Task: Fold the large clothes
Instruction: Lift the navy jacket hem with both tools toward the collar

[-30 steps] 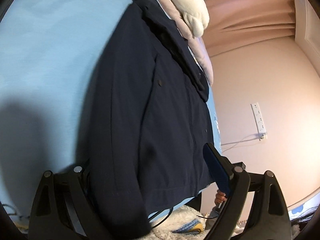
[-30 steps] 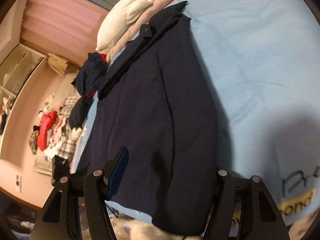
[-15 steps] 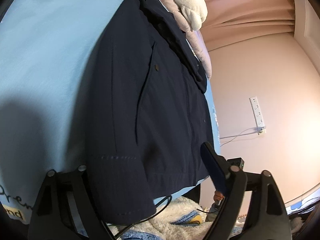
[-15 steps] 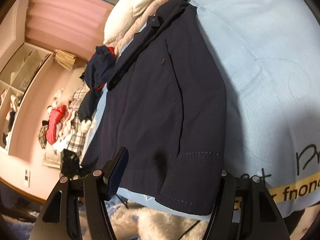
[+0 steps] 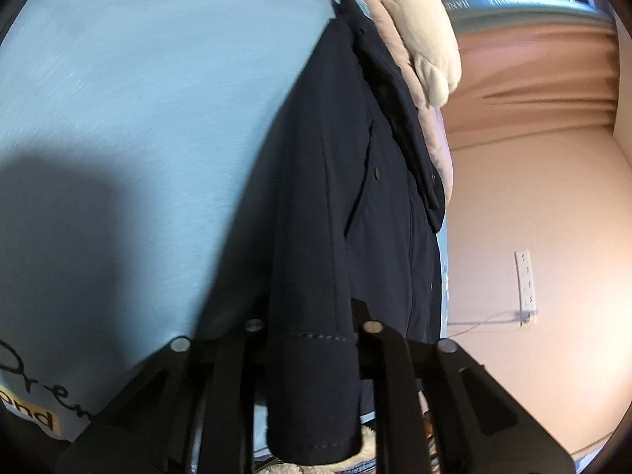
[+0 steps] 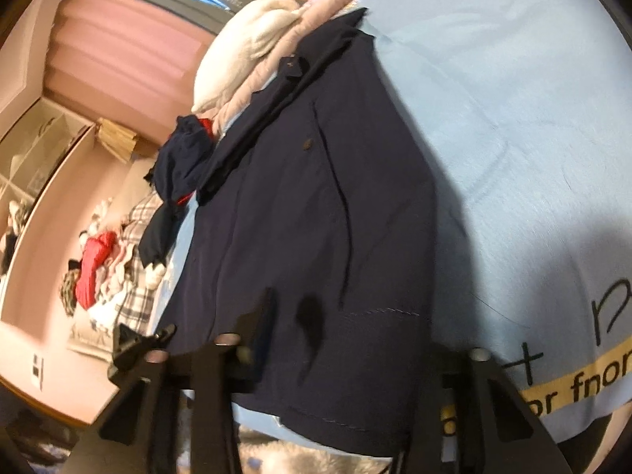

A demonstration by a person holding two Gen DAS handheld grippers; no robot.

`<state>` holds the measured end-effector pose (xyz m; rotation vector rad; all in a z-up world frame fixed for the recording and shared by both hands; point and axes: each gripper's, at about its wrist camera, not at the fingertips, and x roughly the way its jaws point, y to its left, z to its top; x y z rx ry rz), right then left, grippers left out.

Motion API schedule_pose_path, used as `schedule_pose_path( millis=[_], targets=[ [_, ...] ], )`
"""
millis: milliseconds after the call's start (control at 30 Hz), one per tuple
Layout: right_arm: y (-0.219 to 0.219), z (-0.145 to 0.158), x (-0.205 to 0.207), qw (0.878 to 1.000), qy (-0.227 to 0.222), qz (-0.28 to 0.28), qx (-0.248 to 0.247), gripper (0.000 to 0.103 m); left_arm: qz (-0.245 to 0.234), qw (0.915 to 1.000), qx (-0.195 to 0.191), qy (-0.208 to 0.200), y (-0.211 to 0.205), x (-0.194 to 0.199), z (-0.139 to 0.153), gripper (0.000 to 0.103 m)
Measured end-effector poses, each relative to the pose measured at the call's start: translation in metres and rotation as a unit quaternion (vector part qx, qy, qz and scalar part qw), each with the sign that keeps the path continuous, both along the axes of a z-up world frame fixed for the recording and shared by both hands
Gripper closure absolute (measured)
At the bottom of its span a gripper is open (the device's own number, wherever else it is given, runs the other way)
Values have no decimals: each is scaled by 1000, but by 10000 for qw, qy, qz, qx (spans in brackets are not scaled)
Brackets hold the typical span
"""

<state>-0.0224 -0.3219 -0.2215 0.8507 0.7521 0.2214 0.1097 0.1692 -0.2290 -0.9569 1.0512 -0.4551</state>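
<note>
A dark navy jacket [image 5: 347, 205] lies flat on a light blue bed sheet [image 5: 150, 91], collar toward the pillows, a sleeve folded along its side. My left gripper [image 5: 312, 328] has closed in on the sleeve cuff [image 5: 312, 387], fingers on both sides of it at the bed's near edge. In the right wrist view the same jacket [image 6: 300, 237] fills the centre. My right gripper [image 6: 355, 347] is open wide, its fingers straddling the jacket's hem and the cuff [image 6: 375, 363].
A white pillow [image 5: 430, 35] and pink quilt [image 6: 276, 59] lie beyond the collar. Another dark garment [image 6: 177, 166] and a heap of clothes [image 6: 106, 276] sit left of the bed. A fluffy rug [image 6: 308, 458] lies below the bed edge. A wall socket strip [image 5: 525, 280] is on the right.
Both grippers moved forward and down onto the jacket's near edge. The left gripper's fingers narrowed around the sleeve cuff. The right gripper stayed open.
</note>
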Motion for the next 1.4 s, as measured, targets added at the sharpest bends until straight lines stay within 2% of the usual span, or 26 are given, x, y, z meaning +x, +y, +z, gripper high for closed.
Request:
schedule_pose_path(
  millis=[100, 233, 400, 633, 767, 900, 967, 1200, 1400],
  targets=[
    [2, -3, -1, 9999, -18, -39, 126, 90, 71, 10000, 35, -3, 0, -2, 2, 90],
    [7, 7, -2, 9991, -305, -61, 294, 94, 113, 9999, 124, -30, -6, -3, 11, 94],
    [11, 28, -4, 9955, -808, 11, 492, 94, 300, 9990, -275, -204, 3, -7, 20, 95],
    [15, 32, -2, 9920, -1035, 50, 723, 94, 177, 9981, -42, -589, -7, -4, 45, 96],
    [15, 31, -5, 9908, -1092, 59, 803, 95, 79, 9967, -133, -798, -10, -5, 53, 98],
    [14, 39, -11, 9874, -1326, 92, 864, 95, -13, 9920, -184, -1250, -15, -12, 68, 98],
    [14, 42, -13, 9841, -1468, 120, 992, 95, -59, 9901, -296, -1369, -16, -12, 71, 98],
    [21, 54, -19, 9784, -1802, 315, 968, 95, -216, 9821, -265, -1850, -23, -17, 95, 98],
    [18, 78, -29, 9738, -2076, 401, 834, 95, -427, 9696, -440, -2371, -24, -30, 126, 98]
  ],
)
